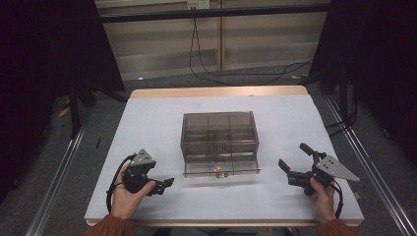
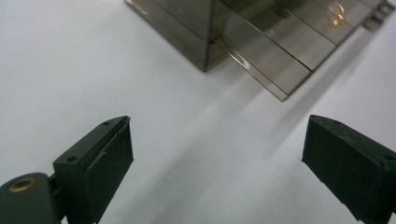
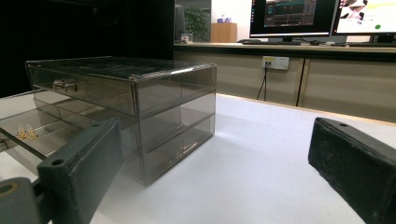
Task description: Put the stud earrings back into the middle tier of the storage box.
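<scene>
A smoky clear drawer box [image 1: 219, 135] stands on the white table [image 1: 147, 118], between the two grippers and a little beyond them. Its bottom drawer [image 1: 221, 170] is pulled out toward the person. The left gripper [image 1: 166, 185] and the right gripper [image 1: 294, 160] rest apart from the box, jaws spread wide, holding nothing.

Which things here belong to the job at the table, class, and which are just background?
Likely in the job:
drawer box
its open bottom drawer, small gold item inside
left gripper, open
right gripper, open

Background:
black cable behind the table
monitors
wall socket
</scene>
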